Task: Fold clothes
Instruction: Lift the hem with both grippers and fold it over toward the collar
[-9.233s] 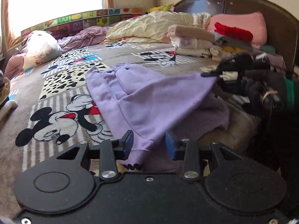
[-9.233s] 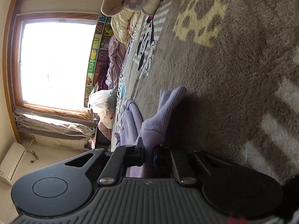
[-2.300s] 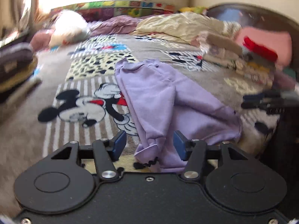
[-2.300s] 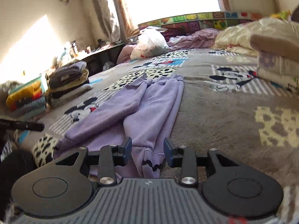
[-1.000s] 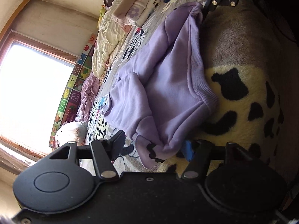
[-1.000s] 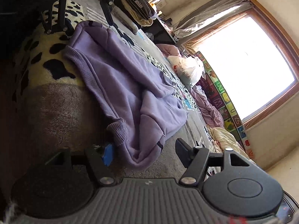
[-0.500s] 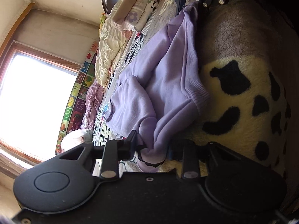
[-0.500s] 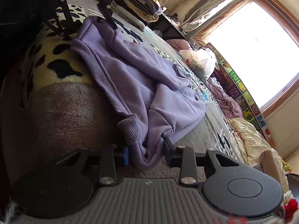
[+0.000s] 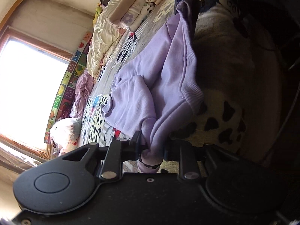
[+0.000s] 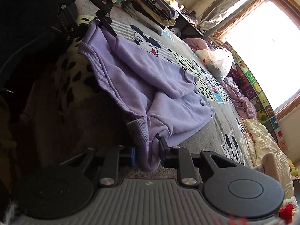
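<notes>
Lower centre, left wrist view: left gripper [image 9: 152, 147], black plastic jaws clamped on a bunched corner of the lilac sweatshirt [image 9: 150, 86], cloth squeezed into a soft roll between the pads.
Lower centre, right wrist view: right gripper [image 10: 147, 154], jaws closing on the opposite corner of the sweatshirt [image 10: 150, 86], fleece puckered between a blue pad and a black one, pads pressing into it.
Garment fabric: thick matte fleece, pale purple, smooth on the body, ribbed knit along the hem band [image 10: 101, 71].
Garment place: spread across the near edge of the bed, hem stretched taut between both grippers, body and folded sleeves lying flat on the blanket toward frame centre.
Far corner, left wrist view: other gripper at top centre of frame, gripping the hem's far end.
Blanket [image 10: 187, 58]: plush grey pile, cartoon mouse prints, striped panels, cream patches with black spots.
Upper centre, right wrist view: stack of folded clothes [image 10: 157, 9], striped dark cloth on top, flat rectangular layers.
Right of frame, right wrist view: white plastic bag [image 10: 219, 61], crinkled and glossy.
Lower right, right wrist view: cream quilt [image 10: 262, 142], puffy, rumpled.
Upper right, right wrist view: window [image 10: 262, 30], wood frame, washed out bright.
</notes>
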{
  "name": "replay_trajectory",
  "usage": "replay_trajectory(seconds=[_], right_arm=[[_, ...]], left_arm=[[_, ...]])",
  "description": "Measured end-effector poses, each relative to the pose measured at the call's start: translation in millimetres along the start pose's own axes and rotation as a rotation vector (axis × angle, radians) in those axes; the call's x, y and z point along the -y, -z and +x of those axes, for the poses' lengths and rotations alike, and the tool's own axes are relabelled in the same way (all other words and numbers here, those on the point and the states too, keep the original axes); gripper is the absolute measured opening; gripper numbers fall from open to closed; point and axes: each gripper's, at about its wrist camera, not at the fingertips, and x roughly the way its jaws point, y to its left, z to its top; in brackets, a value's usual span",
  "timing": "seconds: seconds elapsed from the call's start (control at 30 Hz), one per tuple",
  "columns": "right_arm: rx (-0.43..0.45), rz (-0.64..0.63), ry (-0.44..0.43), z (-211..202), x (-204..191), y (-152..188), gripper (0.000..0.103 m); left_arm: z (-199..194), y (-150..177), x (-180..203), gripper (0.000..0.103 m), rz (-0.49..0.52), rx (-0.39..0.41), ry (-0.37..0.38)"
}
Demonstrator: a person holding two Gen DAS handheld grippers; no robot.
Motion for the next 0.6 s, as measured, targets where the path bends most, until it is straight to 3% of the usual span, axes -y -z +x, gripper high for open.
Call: replay_trajectory(seconds=[0.23, 0.43, 0.6], right_arm=[[0.097, 0.198, -0.001, -37.3, 65.7, -22.9, 0.025], [0.186, 0.404, -0.029, -18.6, 145.3, -27.8, 0.025], [0.25, 0.641, -0.114, 22.0, 210.3, -18.8, 0.025]], left_arm=[[-5.5, -11.2, -100.2, 0.024, -0.398, 0.121, 0.104], [31.1, -4.9, -172.2, 0.024, -0.73, 0.217, 0.184], [82.1, 9.2, -221.1, 0.022, -1.021, 0.261, 0.285]])
